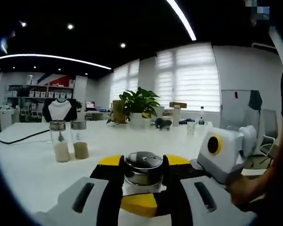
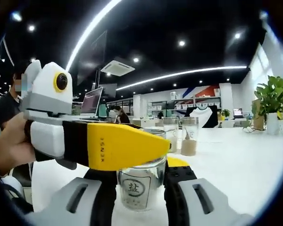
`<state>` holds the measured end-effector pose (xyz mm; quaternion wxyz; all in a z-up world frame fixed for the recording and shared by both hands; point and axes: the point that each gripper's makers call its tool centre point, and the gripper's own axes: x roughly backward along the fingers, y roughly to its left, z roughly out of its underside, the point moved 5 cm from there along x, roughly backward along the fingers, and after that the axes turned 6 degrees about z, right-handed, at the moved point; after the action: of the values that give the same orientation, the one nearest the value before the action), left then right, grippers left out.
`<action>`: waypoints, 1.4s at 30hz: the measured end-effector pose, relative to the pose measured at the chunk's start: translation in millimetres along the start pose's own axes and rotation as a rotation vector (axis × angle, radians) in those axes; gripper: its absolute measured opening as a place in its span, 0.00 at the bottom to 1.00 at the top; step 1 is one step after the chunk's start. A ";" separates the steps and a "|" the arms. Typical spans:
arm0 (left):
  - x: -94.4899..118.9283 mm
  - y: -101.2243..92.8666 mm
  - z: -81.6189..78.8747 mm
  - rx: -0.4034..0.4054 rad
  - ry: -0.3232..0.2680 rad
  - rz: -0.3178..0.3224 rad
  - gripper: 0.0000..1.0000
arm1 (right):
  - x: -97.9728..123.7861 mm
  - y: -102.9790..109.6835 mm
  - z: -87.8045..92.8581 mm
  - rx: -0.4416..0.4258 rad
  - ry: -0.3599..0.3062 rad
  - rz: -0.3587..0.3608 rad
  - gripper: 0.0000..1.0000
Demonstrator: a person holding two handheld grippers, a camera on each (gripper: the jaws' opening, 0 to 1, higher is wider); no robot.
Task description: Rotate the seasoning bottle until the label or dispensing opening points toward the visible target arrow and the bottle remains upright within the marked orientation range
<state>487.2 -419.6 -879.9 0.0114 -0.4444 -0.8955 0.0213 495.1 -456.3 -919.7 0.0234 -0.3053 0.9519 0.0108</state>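
A glass seasoning bottle (image 2: 136, 187) with a round printed label stands upright on the white table (image 2: 236, 160). My right gripper (image 2: 137, 190) is shut on its glass body, one black jaw on each side. The bottle's metal cap (image 1: 143, 162) sits between the yellow-tipped jaws of my left gripper (image 1: 143, 165), which is shut on it. In the right gripper view the left gripper (image 2: 125, 147) reaches in from the left, its yellow jaw lying across the bottle's top. The label faces the right gripper's camera.
Two more seasoning jars (image 1: 70, 140) stand side by side further along the table (image 1: 33, 169), also the pair of jars (image 2: 181, 135). A potted plant (image 1: 139, 104), cups and a black cable (image 1: 19, 138) lie beyond. A hand (image 1: 243, 190) holds the right gripper. People sit at the left (image 2: 9, 106).
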 end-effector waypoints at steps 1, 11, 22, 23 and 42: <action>0.1 -1.0 -0.4 -0.001 -0.004 -0.011 0.34 | 0.1 0.4 -0.7 0.001 -0.005 0.011 0.35; -0.2 -1.3 -2.5 -0.014 -0.023 -0.041 0.34 | 1.2 0.1 -3.5 -0.003 -0.019 0.034 0.35; 3.4 -1.5 -4.3 -0.069 -0.018 0.000 0.34 | 1.4 4.4 -8.3 -0.059 -0.034 -0.047 0.35; 4.1 -0.9 -4.5 -0.065 -0.020 0.006 0.34 | 2.2 3.2 -8.0 -0.050 -0.030 -0.052 0.35; 8.3 -1.8 -3.9 -0.059 0.015 0.127 0.34 | 7.1 5.8 8.1 -0.061 0.077 -0.300 0.40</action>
<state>481.0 -413.9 -875.9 0.0036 -0.5007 -0.8656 -0.0077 486.2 -455.4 -928.1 -0.0212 -0.4448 0.8951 0.0243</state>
